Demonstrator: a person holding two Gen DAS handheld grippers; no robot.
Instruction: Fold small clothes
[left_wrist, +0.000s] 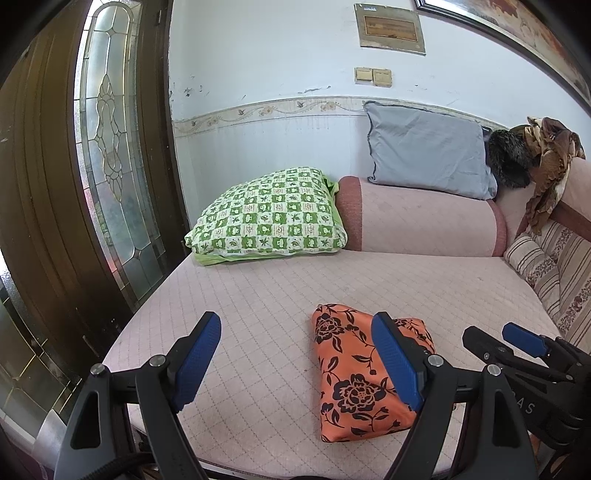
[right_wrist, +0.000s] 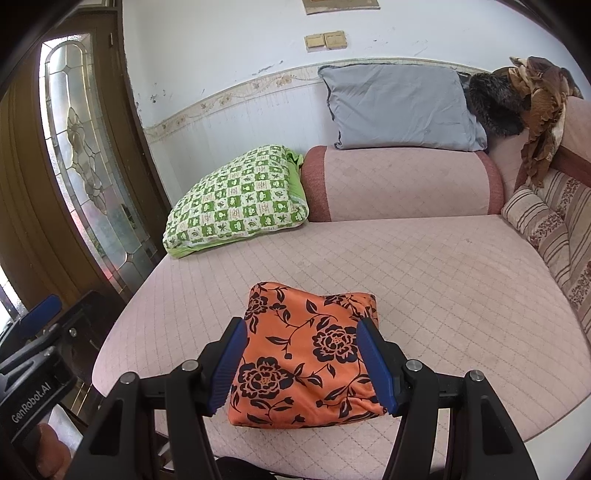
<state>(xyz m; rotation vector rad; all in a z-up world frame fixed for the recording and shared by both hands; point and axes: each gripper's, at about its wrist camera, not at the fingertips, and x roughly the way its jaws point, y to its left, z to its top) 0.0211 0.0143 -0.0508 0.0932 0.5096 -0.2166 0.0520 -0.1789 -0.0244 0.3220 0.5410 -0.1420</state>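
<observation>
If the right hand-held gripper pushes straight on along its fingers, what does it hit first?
Most likely the folded orange floral cloth on the sofa seat: it lies right between the open fingers of the right hand-held gripper. Whether they already touch it is unclear.

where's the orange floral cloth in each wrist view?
Left wrist: orange cloth lower centre-right on the sofa seat, partly behind the left tool's right finger.
Right wrist: orange cloth lower centre, framed by the right tool's fingers.
Shared landmark: green checked pillow, behind and left of it.
</observation>
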